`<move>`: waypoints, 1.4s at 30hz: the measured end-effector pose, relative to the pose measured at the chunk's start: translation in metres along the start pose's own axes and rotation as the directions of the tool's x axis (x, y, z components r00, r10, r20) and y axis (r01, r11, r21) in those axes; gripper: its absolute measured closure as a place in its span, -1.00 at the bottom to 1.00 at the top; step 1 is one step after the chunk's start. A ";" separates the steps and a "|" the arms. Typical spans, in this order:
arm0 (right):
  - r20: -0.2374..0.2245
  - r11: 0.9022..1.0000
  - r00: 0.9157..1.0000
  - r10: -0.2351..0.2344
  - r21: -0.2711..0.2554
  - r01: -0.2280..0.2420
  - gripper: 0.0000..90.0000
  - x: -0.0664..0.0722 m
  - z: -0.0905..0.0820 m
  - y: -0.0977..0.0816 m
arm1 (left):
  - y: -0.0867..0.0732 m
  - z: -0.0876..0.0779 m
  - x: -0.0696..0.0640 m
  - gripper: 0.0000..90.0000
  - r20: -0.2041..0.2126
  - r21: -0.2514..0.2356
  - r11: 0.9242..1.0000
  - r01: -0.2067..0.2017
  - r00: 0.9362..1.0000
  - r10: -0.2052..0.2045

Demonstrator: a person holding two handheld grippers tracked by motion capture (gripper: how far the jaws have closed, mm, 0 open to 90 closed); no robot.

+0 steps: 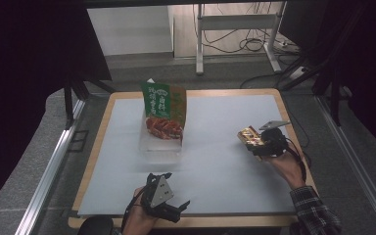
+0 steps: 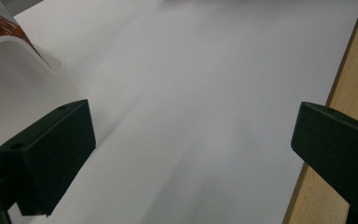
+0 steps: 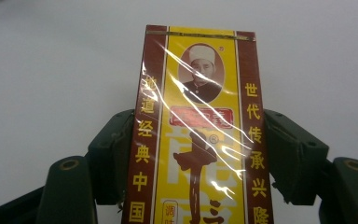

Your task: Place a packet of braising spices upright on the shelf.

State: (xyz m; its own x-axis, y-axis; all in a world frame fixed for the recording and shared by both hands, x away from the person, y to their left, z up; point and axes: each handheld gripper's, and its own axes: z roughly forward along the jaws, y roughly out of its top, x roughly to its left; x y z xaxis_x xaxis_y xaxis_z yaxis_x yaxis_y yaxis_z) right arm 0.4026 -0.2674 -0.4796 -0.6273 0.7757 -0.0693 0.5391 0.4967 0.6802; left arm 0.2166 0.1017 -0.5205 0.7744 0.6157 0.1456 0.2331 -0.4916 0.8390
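A lab or test room. A wooden worktop [image 1: 98, 147] with a white sheet [image 1: 225, 161] stands between dark curtains [image 1: 24, 63]. Loose cables [image 1: 245, 44] lie beneath a metal frame [image 1: 237, 22].

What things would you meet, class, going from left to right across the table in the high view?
Left gripper → clear tray holding a green packet → yellow and brown box → right gripper clamping it.

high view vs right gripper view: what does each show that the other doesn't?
High view alone: the green snack bag standing in a clear container, the left gripper open near the table's front edge, and the floor beyond. Right gripper view alone: the box's printed portrait, Chinese lettering and glossy wrap. Both: the right gripper shut on the yellow and brown box above the white sheet.
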 end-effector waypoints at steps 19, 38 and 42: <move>-0.116 0.990 0.987 -0.114 0.066 0.123 -0.32 0.040 0.015 -0.016 | 0.000 0.001 -0.001 -1.00 0.002 0.003 1.000 -0.006 1.000 0.006; -0.126 0.981 0.988 -0.084 0.162 0.104 -0.52 0.031 0.013 0.008 | 0.000 0.001 -0.001 -1.00 0.002 0.003 1.000 -0.009 1.000 0.009; -0.137 0.970 0.986 -0.093 0.211 0.120 -0.52 0.034 0.018 0.014 | 0.000 0.002 -0.002 -1.00 0.002 0.004 1.000 -0.010 1.000 0.010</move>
State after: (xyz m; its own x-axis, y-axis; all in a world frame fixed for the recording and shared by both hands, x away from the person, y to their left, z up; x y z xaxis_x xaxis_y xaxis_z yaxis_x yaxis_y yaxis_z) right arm 0.3986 -0.2268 -0.4858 -0.7455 0.6658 -0.0316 0.5660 0.6574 0.4975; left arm 0.2164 0.0993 -0.5214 0.7779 0.6094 0.1531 0.2273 -0.5002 0.8355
